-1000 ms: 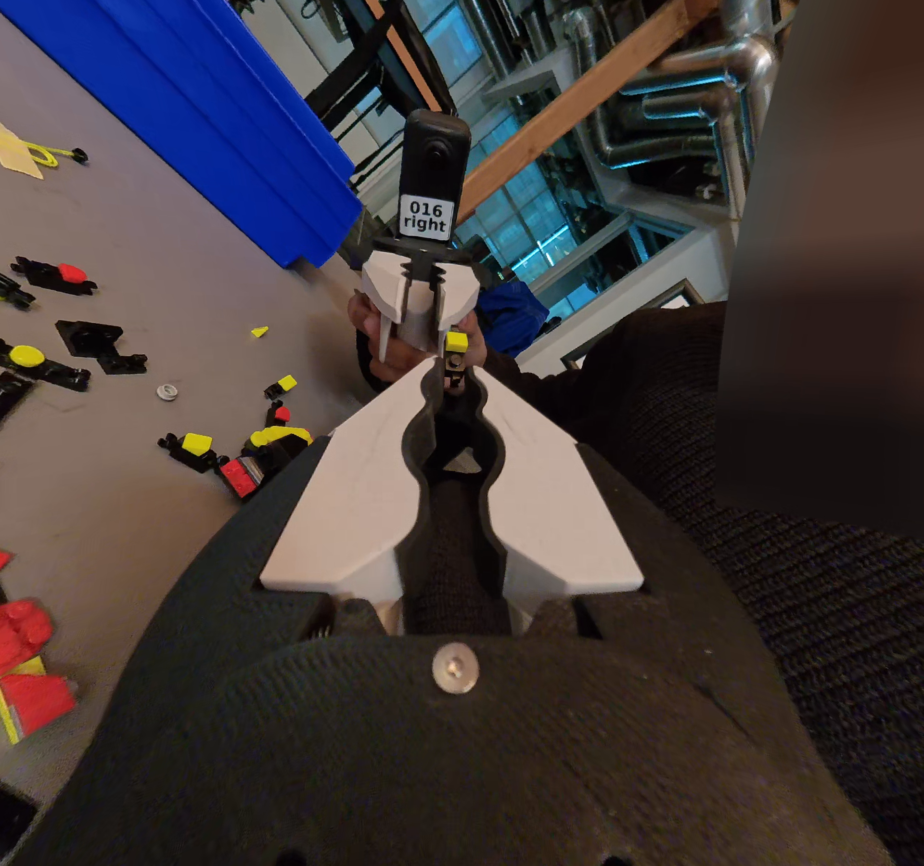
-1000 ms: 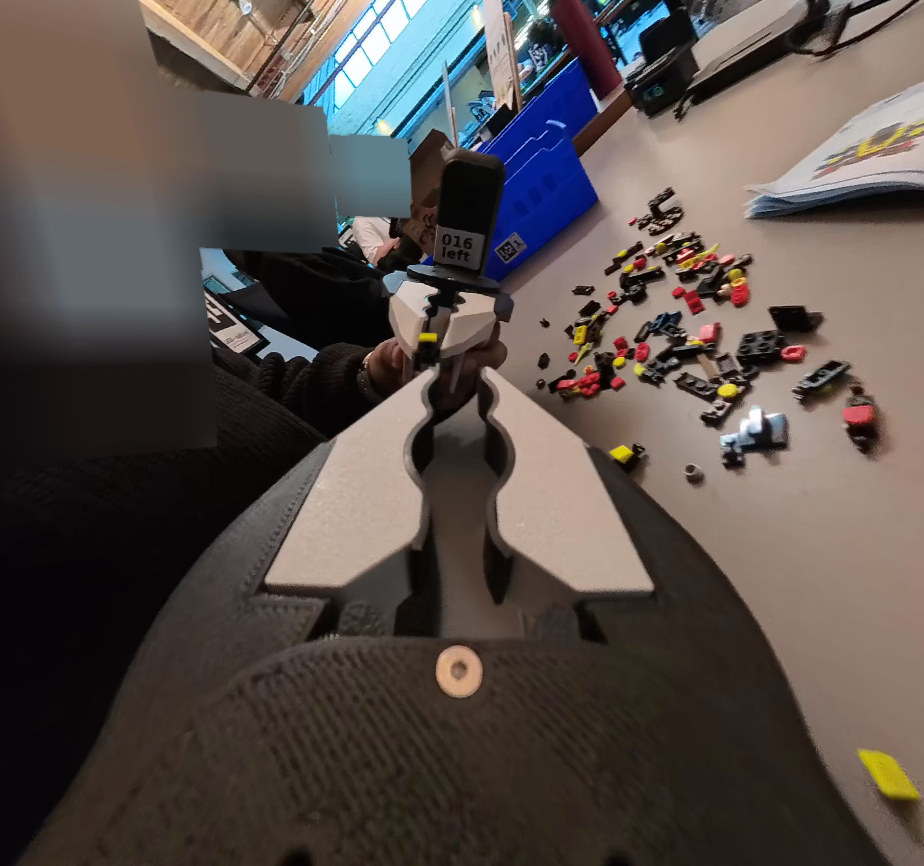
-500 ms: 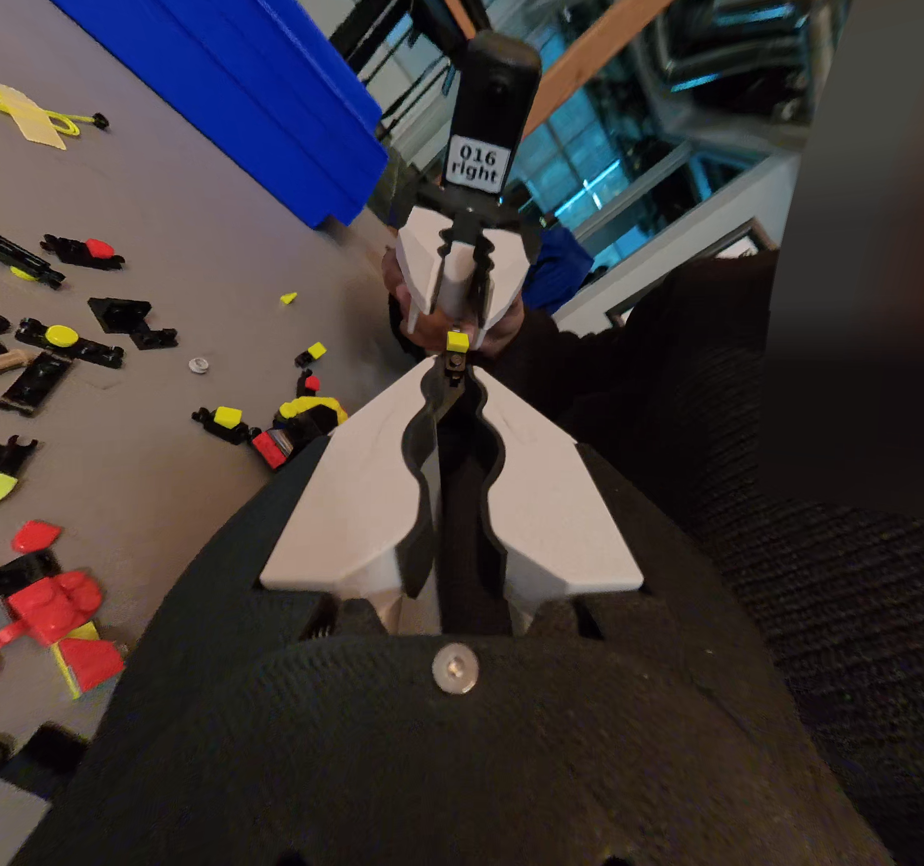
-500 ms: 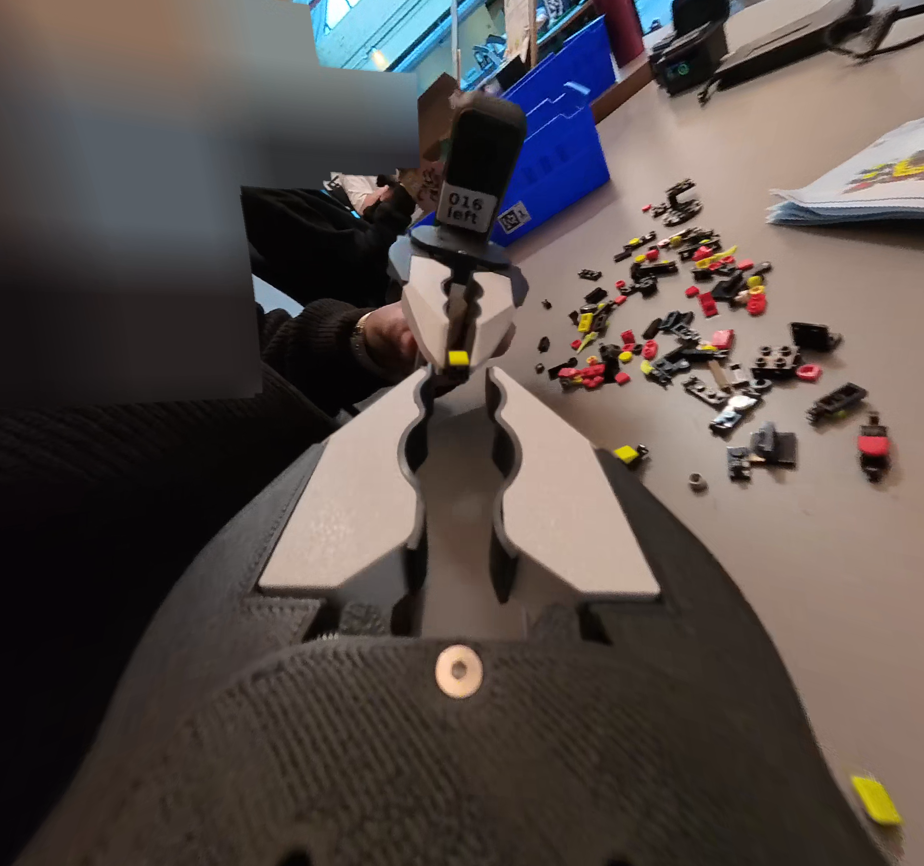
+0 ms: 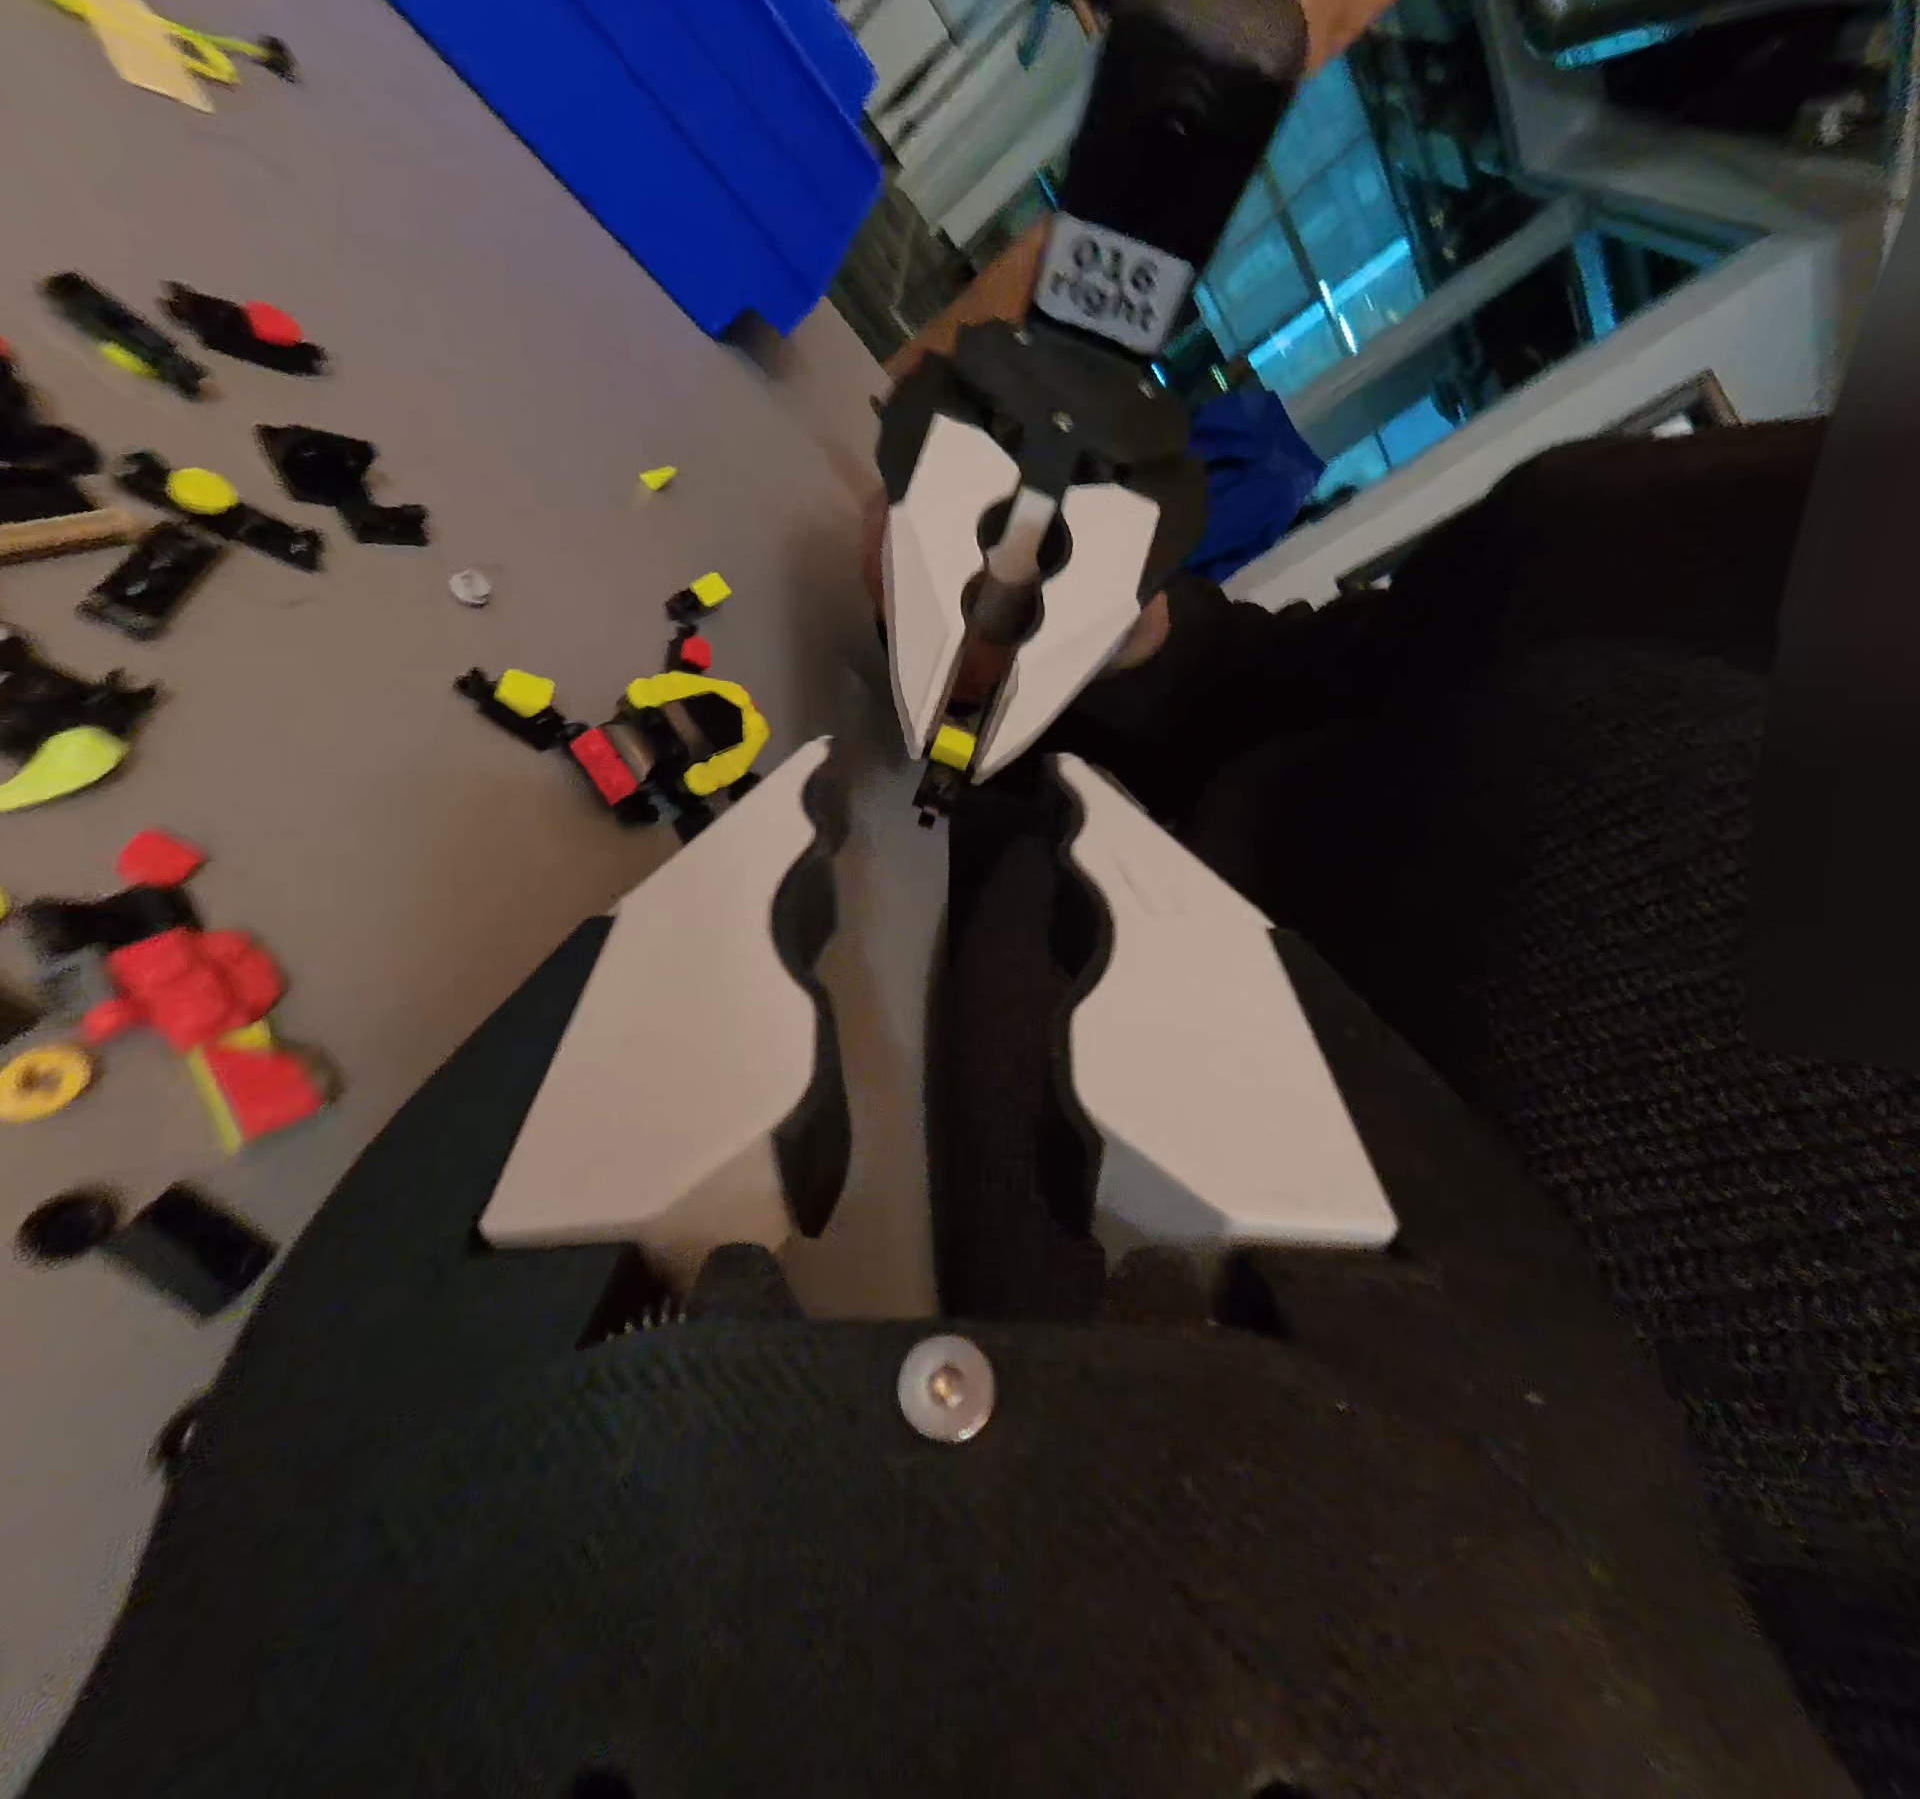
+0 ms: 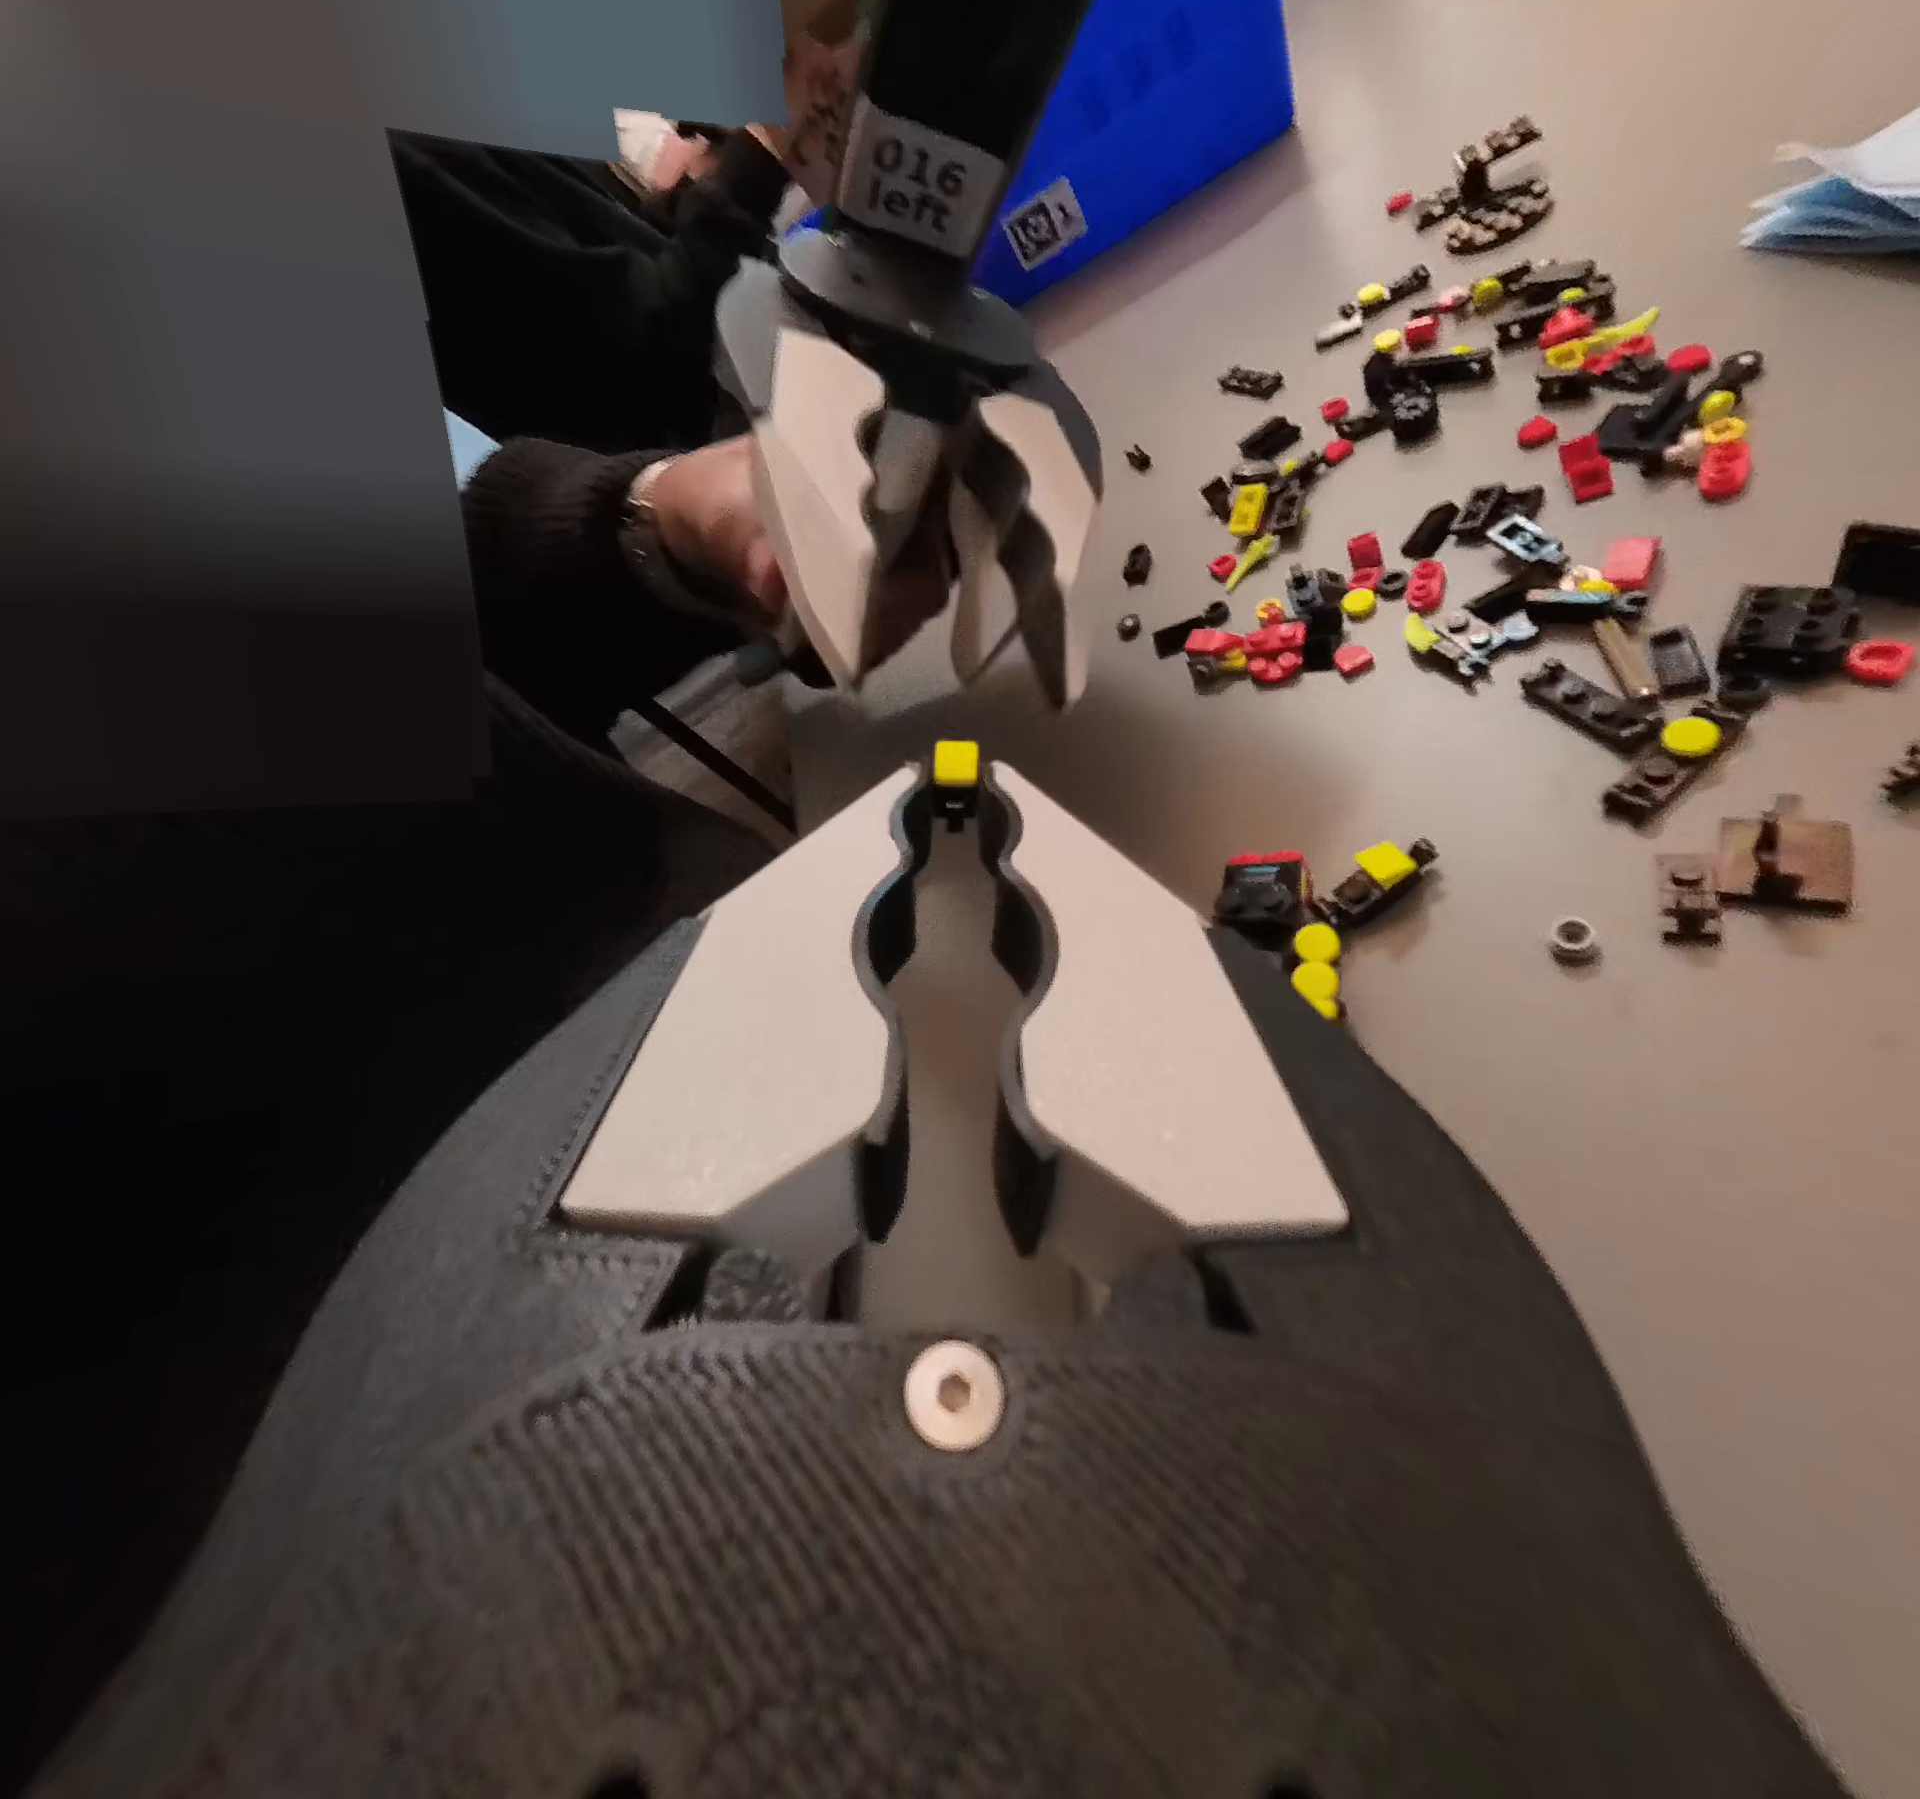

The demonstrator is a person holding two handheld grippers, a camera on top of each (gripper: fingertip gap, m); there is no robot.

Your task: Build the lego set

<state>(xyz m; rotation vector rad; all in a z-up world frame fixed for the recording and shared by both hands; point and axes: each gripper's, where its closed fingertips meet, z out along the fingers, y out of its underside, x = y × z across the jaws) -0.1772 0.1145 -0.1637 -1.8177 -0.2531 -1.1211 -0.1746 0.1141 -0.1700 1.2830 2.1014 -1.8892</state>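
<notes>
Lego piece [image 6: 956, 781], one, yellow-topped: pinched by right gripper [image 6: 954, 775]; left gripper [image 5: 940, 757] spread, empty. Booklet [image 6: 1844, 201], upper right, right view only.

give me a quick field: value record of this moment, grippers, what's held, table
left gripper: open, holding nothing
right gripper: shut on the small yellow-topped black piece, fingertips pinching it
position: the two grippers face each other tip to tip above the table edge, apart
table: grey, strewn with loose lego pieces in black, red and yellow
blue bin: on the table beyond the pieces
booklet: at the far edge of the right wrist view
</notes>
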